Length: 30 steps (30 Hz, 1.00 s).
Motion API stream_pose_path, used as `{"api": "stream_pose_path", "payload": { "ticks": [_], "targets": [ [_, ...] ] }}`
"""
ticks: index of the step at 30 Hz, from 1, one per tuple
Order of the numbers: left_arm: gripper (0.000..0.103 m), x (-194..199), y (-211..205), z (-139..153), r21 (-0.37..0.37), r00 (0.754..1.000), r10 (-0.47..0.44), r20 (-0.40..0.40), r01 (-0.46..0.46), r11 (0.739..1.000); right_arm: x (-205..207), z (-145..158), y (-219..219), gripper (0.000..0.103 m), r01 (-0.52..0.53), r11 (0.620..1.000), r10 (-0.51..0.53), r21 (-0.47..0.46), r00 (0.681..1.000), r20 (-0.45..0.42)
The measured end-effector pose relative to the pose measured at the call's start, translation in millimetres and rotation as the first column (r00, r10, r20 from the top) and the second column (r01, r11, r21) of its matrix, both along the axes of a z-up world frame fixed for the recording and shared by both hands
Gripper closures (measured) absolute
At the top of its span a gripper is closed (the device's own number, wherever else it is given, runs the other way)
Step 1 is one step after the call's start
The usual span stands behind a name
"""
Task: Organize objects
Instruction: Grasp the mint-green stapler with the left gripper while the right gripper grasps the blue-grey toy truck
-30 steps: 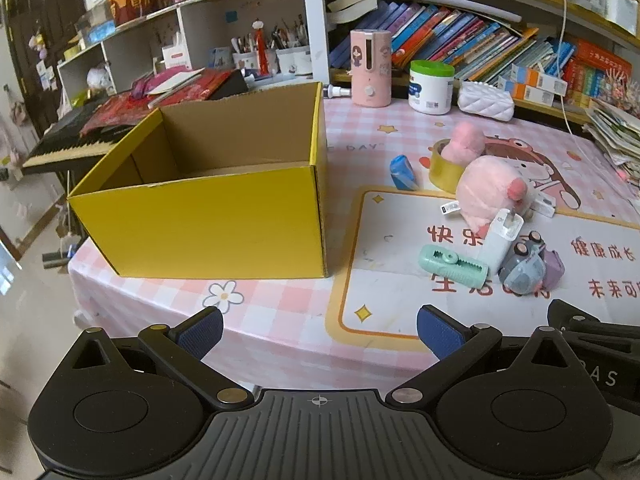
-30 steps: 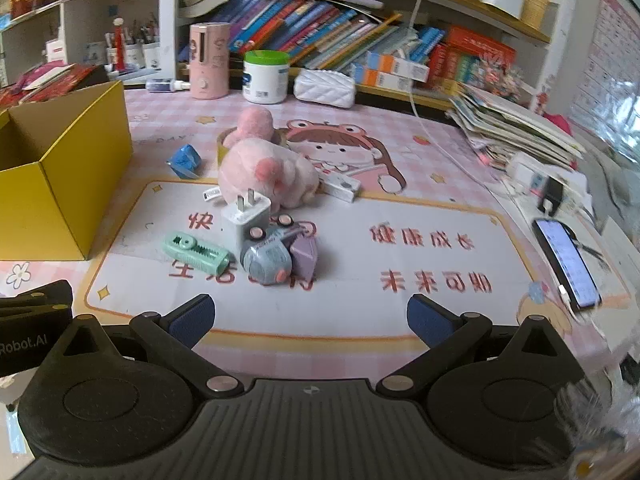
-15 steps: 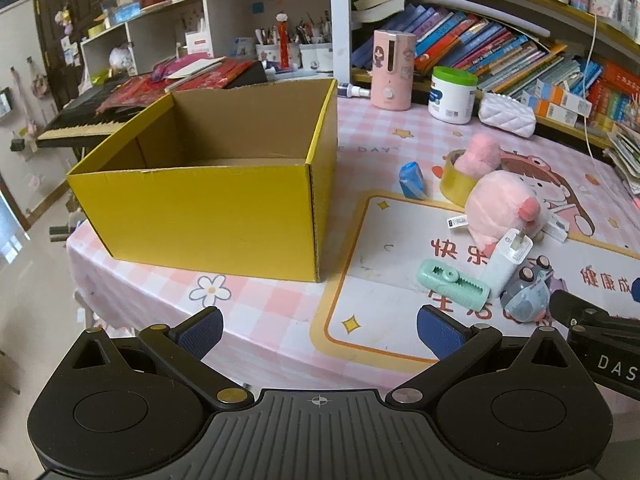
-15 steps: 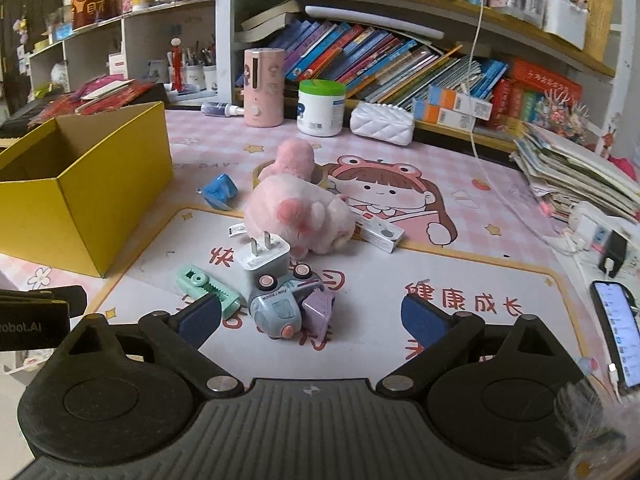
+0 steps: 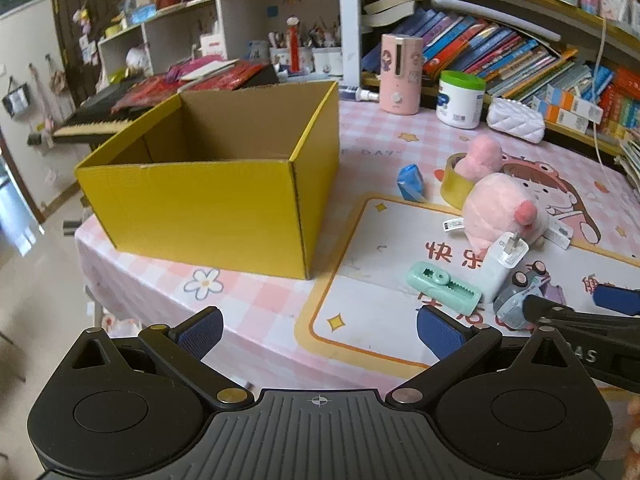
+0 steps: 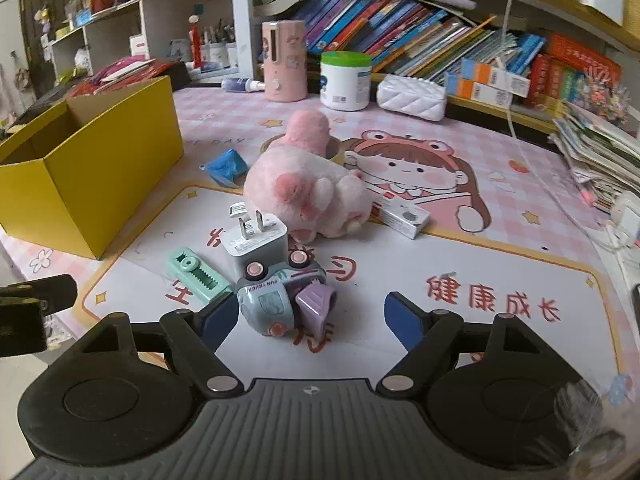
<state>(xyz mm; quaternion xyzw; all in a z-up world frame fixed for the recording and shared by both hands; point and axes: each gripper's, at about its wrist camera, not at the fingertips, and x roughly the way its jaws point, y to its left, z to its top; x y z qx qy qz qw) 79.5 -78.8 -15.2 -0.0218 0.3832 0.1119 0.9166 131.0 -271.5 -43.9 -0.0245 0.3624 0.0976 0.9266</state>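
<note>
Two hand-held grippers, both open and empty: right hand-held gripper [image 6: 310, 318] straddles the toy truck [image 6: 276, 296], likely first for the yellow box [image 6: 92, 168] at ten o'clock; closing comes next

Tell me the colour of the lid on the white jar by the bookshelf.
Green. The lid on the white jar shows best in the right wrist view.

Left gripper [image 5: 318, 326] and right gripper [image 6: 308, 318] matched: black ribbed housing, two round discs, triangular cutouts, silver pivot screws, crosshair mark at centre, blue textured fingertip pads [image 5: 200, 330]. White lettering on the right one's side.
</note>
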Motion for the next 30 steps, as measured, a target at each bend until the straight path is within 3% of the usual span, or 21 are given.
{"api": "stream_pose_path", "payload": {
  "ticks": [8,10,13,21,24,26,30],
  "targets": [
    [0.0,-5,11,0,-0.023,0.996,0.092,-0.02,-0.092,0.995,24,-17,17,0.023,-0.115,0.992,0.114,-0.044,0.993,-0.023],
    [0.0,-5,12,0,-0.038,0.994,0.104,-0.027,-0.105,0.994,29,-23,20,0.034,-0.134,0.989,0.132,-0.067,0.991,-0.027],
    [0.0,-1,8,-2,-0.047,0.995,0.094,-0.034,-0.096,0.994,34,-27,17,0.039,-0.158,0.985,0.156,-0.066,0.987,-0.044],
    [0.003,31,-35,-12,-0.076,0.992,-0.123,-0.019,0.121,0.99,23,1,-18,0.039,-0.136,0.991,0.137,-0.012,0.99,0.044],
    [0.009,46,-51,-23,-0.035,0.979,-0.205,-0.014,0.205,0.978,18,12,-36,0.039,-0.1,0.995,0.1,0.002,0.992,0.071],
    [0.02,57,-57,-33,0.002,0.971,-0.235,-0.034,0.235,0.972,15,17,-47,0.039,-0.086,0.996,0.084,0.022,0.994,0.074],
    [0.023,70,-64,-46,0.024,0.953,-0.294,-0.066,0.296,0.955,9,23,-60,0.039,-0.079,0.996,0.075,0.04,0.993,0.086]
  ]
}}
